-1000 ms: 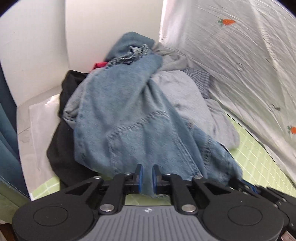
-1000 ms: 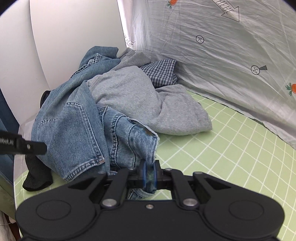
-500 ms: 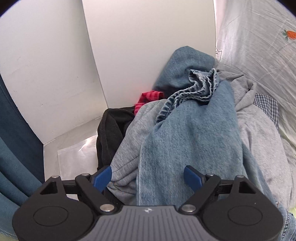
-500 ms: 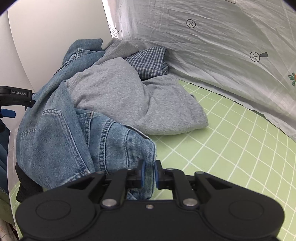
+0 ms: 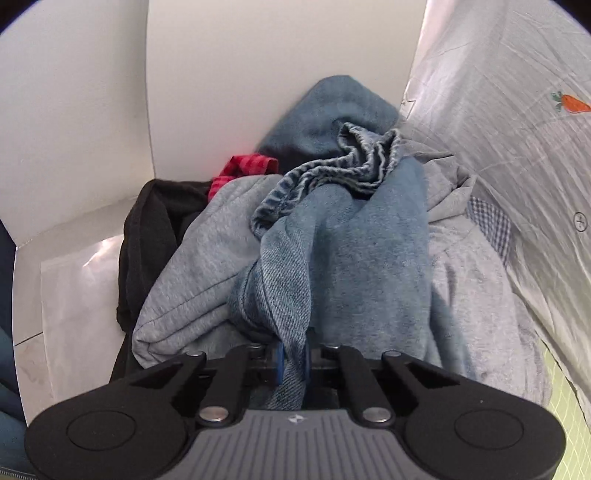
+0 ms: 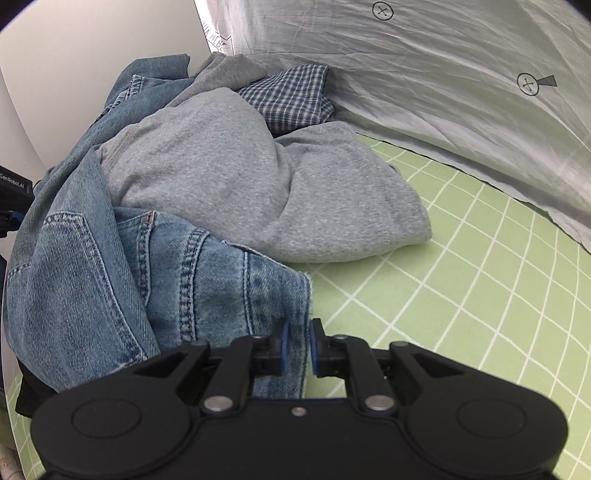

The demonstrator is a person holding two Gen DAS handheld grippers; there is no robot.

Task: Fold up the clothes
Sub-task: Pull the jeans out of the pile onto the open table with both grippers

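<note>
Left gripper (image 5: 291, 360) clamped — right gripper (image 6: 296, 345) clamped too.

In the right wrist view, white lettering "GenRobot.AI" sits on a black block (image 6: 14, 183) at the left edge, cut off on its left side. The white sheet (image 6: 424, 74) behind the clothes carries printed marks: a crossed circle (image 6: 383, 10) at the top, another crossed circle with a dark wedge (image 6: 536, 83) further right, and outlined letters (image 6: 216, 38) near its left corner, too distorted to read. In the left wrist view the sheet (image 5: 498, 129) shows an orange carrot print (image 5: 570, 103) and a circled plus (image 5: 580, 221). The gripper body bears a small white logo (image 5: 296, 418), unreadable.
</note>
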